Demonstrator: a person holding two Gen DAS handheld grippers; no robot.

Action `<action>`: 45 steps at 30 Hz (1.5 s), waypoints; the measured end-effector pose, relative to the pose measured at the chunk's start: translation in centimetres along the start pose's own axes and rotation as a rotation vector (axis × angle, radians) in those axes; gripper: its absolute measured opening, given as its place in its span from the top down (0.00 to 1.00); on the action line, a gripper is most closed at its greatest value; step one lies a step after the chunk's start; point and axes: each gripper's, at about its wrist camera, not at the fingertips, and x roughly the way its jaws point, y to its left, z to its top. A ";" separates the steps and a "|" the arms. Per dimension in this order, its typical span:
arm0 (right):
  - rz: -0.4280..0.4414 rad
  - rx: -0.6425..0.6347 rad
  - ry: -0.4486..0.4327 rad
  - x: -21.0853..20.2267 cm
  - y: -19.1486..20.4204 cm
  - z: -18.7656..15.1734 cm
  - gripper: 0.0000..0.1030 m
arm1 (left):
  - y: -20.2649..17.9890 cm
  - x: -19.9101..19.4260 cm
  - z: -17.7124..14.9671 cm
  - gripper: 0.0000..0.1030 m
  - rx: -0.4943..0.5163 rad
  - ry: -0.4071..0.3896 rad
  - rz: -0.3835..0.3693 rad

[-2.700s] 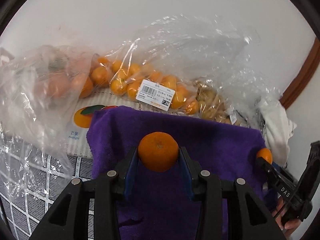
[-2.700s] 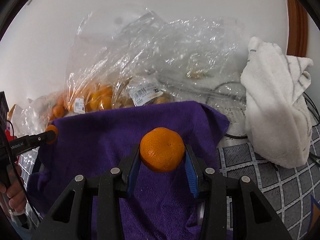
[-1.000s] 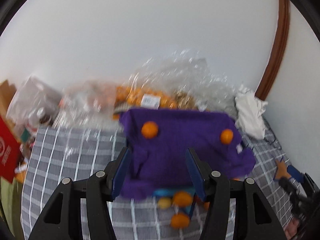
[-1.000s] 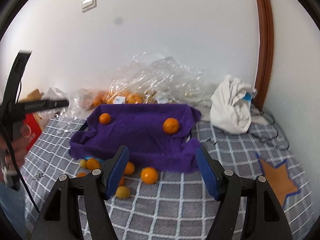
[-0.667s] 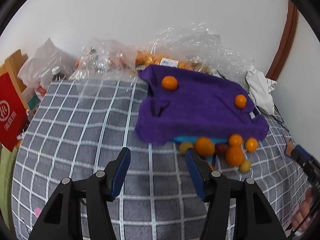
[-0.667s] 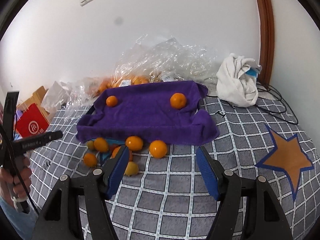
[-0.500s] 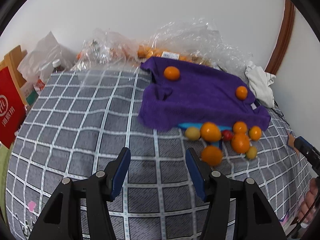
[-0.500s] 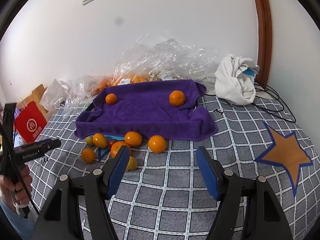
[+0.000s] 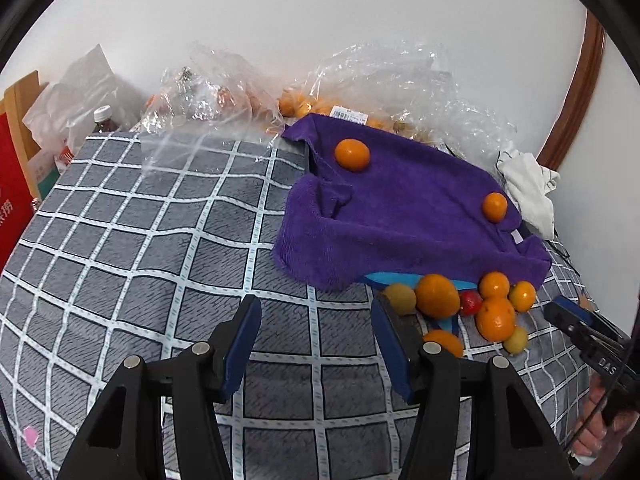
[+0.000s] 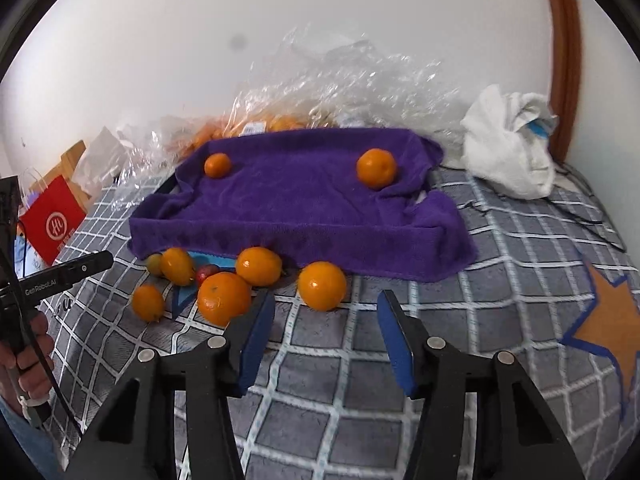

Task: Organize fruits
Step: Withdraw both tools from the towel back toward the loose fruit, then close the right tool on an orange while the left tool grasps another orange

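A purple towel (image 9: 404,216) (image 10: 304,196) covers a raised tray on the grey checked bed. Two oranges rest on it, one at the left (image 9: 352,155) (image 10: 217,165) and one at the right (image 9: 495,207) (image 10: 376,168). Several loose oranges (image 9: 437,295) (image 10: 322,280), a small red fruit (image 9: 470,302) (image 10: 207,271) and yellow-green fruits (image 9: 399,299) lie in front of the towel. My left gripper (image 9: 316,322) is open and empty, left of the pile. My right gripper (image 10: 326,316) is open and empty, just before the nearest orange.
Clear plastic bags with oranges (image 9: 304,106) (image 10: 280,120) lie against the wall behind the towel. A white cloth (image 9: 528,188) (image 10: 508,148) sits at the right. A red paper bag (image 10: 52,224) and a bottle (image 9: 102,118) stand at the left. An orange star (image 10: 608,320) marks the bedcover.
Both grippers let go of their oranges on the towel and pulled back, open. Over the last half second both have come closer to the loose fruit pile.
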 end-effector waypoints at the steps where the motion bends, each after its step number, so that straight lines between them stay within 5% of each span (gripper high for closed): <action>1: -0.001 -0.009 0.009 0.6 0.0 0.1 0.48 | 0.2 0.1 -0.1 0.47 -0.003 -0.009 -0.003; 13: -0.052 -0.034 0.062 4.2 0.4 0.6 0.50 | 2.5 0.4 -0.8 0.47 -0.102 -0.005 -0.068; 16: -0.052 -0.036 0.063 4.3 0.4 0.7 0.67 | 2.3 0.2 -1.1 0.47 -0.080 -0.018 -0.054; 23: -0.045 -0.045 0.002 2.4 0.3 0.1 0.67 | 1.0 0.2 -1.4 0.47 -0.021 -0.024 -0.077; 28: -0.033 -0.048 -0.001 0.7 -0.6 -1.3 0.67 | -0.9 -0.1 -1.8 0.47 0.032 0.006 -0.195; 38: -0.040 -0.028 -0.037 -3.0 -3.1 -3.8 0.67 | -6.6 1.9 -1.9 0.47 0.070 0.137 -0.110; 42: -0.033 -0.015 -0.029 -3.6 -3.7 -4.2 0.67 | -7.3 2.5 -2.4 0.69 0.070 0.142 -0.080; 45: -0.043 -0.021 -0.034 -4.1 -3.8 -4.3 0.67 | -7.6 2.4 -2.6 0.69 0.073 0.136 -0.065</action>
